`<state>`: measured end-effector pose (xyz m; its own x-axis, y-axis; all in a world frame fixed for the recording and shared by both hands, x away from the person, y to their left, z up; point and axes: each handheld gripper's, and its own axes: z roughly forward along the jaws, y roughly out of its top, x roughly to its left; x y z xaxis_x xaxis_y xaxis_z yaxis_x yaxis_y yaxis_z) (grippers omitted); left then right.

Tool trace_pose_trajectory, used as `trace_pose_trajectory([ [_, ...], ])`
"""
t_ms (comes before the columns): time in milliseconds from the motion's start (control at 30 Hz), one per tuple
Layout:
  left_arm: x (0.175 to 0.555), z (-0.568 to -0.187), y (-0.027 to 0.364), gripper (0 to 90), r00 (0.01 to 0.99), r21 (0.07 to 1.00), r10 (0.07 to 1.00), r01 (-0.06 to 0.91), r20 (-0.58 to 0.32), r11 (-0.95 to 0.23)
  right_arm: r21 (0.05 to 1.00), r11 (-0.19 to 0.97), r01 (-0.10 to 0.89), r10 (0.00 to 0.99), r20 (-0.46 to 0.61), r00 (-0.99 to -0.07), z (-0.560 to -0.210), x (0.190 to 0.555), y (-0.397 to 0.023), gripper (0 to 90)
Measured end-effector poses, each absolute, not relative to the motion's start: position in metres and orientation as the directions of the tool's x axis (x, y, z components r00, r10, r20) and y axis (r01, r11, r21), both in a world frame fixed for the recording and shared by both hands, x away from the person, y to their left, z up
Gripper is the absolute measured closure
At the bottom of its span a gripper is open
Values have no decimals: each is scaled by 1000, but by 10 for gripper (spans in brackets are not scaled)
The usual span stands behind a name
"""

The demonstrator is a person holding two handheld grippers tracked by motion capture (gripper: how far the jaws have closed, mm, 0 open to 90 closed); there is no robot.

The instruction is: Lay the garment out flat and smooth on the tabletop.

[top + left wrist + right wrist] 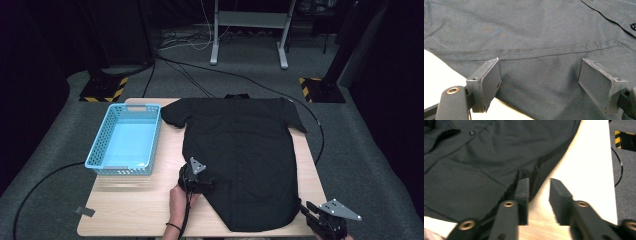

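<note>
A black short-sleeved shirt (pixel 240 150) lies flat and buttoned on the wooden table (pixel 135 205), collar at the far side. My left gripper (pixel 200 182) rests at the shirt's left side seam near the hem. Its jaws stand wide apart over the fabric (pixel 536 37), and the pads do not press on it, so my left gripper (pixel 541 82) is open. My right gripper (pixel 306 210) is at the table's near right corner, just off the shirt's hem corner (pixel 529 173). In its own view, my right gripper (pixel 537 188) is open, with bare table between the jaws and the cloth beside its left jaw.
A light blue mesh basket (pixel 96 150) stands empty at the table's left. A scrap of grey tape (pixel 85 211) sticks to the near left corner. Cables cross the grey floor (pixel 210 80), and stand bases with yellow-black stripes (pixel 105 90) sit beyond the table.
</note>
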<state>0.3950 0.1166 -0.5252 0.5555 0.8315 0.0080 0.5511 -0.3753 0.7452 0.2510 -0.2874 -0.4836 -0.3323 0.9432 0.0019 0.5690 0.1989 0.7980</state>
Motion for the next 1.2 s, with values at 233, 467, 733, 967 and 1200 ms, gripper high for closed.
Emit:
trace_pose_trajectory([
  [233,395,-525,117,183,555,745,832,551,8,-375,816,254,519,915,-29,-403,-467,256,-261,446],
  [467,395,-525,117,183,555,745,832,551,9,-376,763,359,538,874,-72,-481,-478,275,-227,360],
  [733,395,-525,117,183,555,745,832,551,9,-376,730,305,612,912,-37,-409,-499,271,-251,340],
  [967,395,-525,117,183,555,745,832,551,9,-376,723,232,650,939,8,-344,-512,263,-275,326],
  [1200,395,-525,117,183,555,745,832,551,9,-376,715,211,667,942,35,-335,-517,258,-281,308],
])
